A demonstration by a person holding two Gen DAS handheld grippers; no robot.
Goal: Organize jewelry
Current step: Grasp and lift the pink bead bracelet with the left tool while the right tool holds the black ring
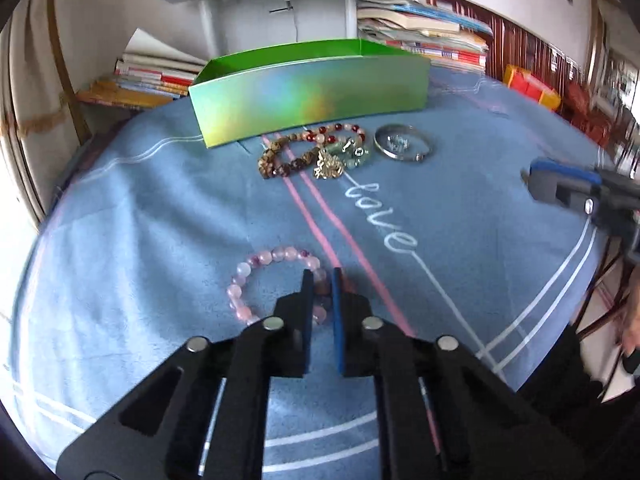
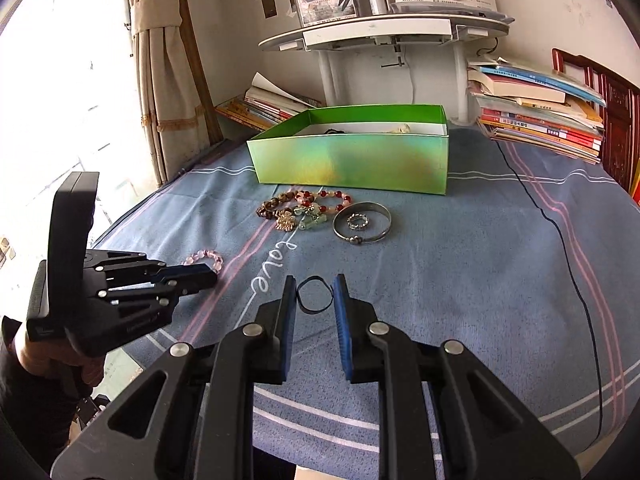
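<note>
- The left claw (image 1: 323,276) sits low over the blue cloth (image 1: 140,208), its two fingers drawn close with only a thin slit between them. The near-right arc of the pink bead bracelet (image 1: 256,276) lies right at the tips. I cannot tell whether a bead is actually pinched or only lies under them.
- The rest of that bracelet loops out to the left of and just ahead of the claw, flat on the cloth, so any lift would hang it from that one side.
- The right claw (image 2: 314,292) hangs with its fingers a little apart, pressing on nothing. A small black hair tie (image 2: 315,296) lies flat on the cloth in the gap at its tips.
- The green box (image 1: 308,96) stands well ahead of both claws, long side facing them, top open; something already lies inside, too hidden to name.
- Between the claws and the box lies a heap of bead bracelets (image 1: 304,152), with a silver bangle (image 1: 404,144) just to its right and a small ring inside it.
- The left claw is plainly the nearer one to the pink bracelet; I judge its coming move is up and straight ahead to the box.
</note>
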